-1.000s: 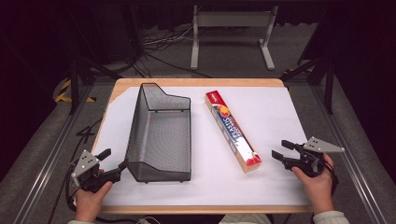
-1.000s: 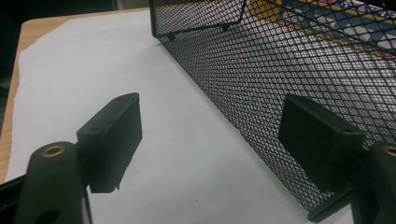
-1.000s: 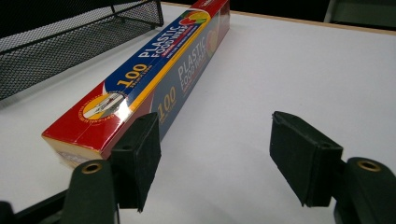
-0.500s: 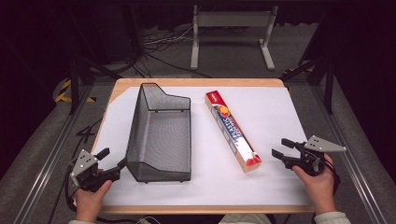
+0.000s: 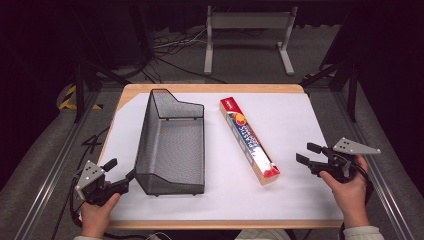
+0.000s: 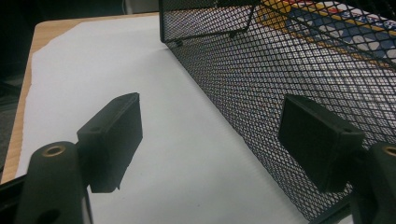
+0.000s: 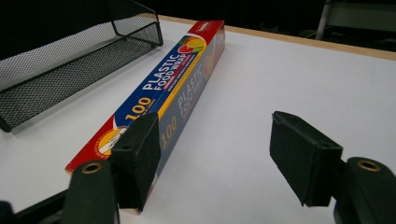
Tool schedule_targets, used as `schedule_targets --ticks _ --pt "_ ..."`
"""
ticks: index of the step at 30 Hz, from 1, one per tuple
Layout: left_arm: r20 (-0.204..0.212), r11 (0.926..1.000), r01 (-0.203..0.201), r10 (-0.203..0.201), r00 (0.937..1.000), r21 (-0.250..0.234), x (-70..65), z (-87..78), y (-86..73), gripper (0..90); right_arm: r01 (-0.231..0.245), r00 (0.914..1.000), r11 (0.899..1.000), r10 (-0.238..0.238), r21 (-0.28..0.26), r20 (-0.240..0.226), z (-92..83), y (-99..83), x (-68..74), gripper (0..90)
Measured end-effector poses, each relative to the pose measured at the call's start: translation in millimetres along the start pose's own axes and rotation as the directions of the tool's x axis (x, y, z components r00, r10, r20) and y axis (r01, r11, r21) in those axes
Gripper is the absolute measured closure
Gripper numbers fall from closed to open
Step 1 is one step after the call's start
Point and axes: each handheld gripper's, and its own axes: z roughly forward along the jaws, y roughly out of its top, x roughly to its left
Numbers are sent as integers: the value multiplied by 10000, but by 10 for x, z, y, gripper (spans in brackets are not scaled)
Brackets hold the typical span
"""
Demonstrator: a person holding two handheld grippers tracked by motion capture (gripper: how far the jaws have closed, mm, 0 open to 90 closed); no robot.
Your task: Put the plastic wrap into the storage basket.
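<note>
We seem to be in a lab: dark curtained surroundings, loose cables (image 5: pixel 170 42) on grey carpet beyond our grippers, paper-covered table (image 5: pixel 300 112).

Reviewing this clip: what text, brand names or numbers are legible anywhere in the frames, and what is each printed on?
"PLASTIC FOOD WRAP": top face of the plastic wrap box, repeated on its side face.
"100": near end of the same box, on the top and on the side.
Red far end of the box: small white print, too blurred to read.
Mesh basket: no lettering.
</note>
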Motion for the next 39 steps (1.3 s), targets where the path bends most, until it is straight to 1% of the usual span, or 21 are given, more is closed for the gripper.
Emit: schedule_targets --ticks 1,2,5,7,12,17,21,22,27,31,34,35,37,38,39 --pt "-8 10000 14 -14 10000 -13 -5 4 -1 226 -55 10000 9998 56 184 -52 -3 44 22 355" --pt "-12 10000 -8 8 10000 -6 -7 7 1 226 -12 10000 9996 13 271 -51 2 57 30 355" --pt "8 10000 -42 42 10000 12 -7 10 2 225 161 9999 9994 -160 298 -51 12 87 54 349" --pt "3 10000 -38 38 10000 9 -5 14 2 225 226 9997 9994 -224 246 -80 25 149 87 334" --pt "6 10000 -30 30 10000 14 -4 19 1 225 98 9999 9995 -95 313 -115 50 240 112 327" --pt "-2 10000 -37 37 10000 7 -5 17 3 225 160 9996 9973 -142 720 -256 174 396 202 321" --pt "-38 10000 -39 39 10000 6 -2 15 4 225 92 9985 9949 -37 1000 -551 318 534 304 307" --pt "-38 10000 -39 39 10000 6 -2 15 4 225 92 9985 9949 -37 1000 -551 318 534 304 307" --pt "-80 10000 6 -6 10000 -23 -1 14 2 225 125 9977 9901 -30 1400 -684 501 695 424 294" --pt "-94 10000 25 -25 10000 -32 0 12 3 224 186 9978 9879 -86 1537 -655 624 799 499 289" --pt "-126 10000 -1 0 9999 -14 -2 15 4 223 56 9982 9858 45 1676 -593 709 860 533 287" --pt "-125 10000 12 -12 9999 -12 -2 16 4 222 -121 9985 9852 209 1708 -498 767 898 555 288" --pt "-154 10000 30 -30 9999 14 1 15 5 222 -159 9985 9849 246 1721 -484 788 912 561 288" --pt "-169 10000 36 -36 9999 15 2 14 5 222 -255 9982 9836 349 1787 -493 825 946 584 288" --pt "-168 10000 21 -21 9999 4 7 12 6 222 -221 9982 9838 316 1779 -508 845 962 594 287"
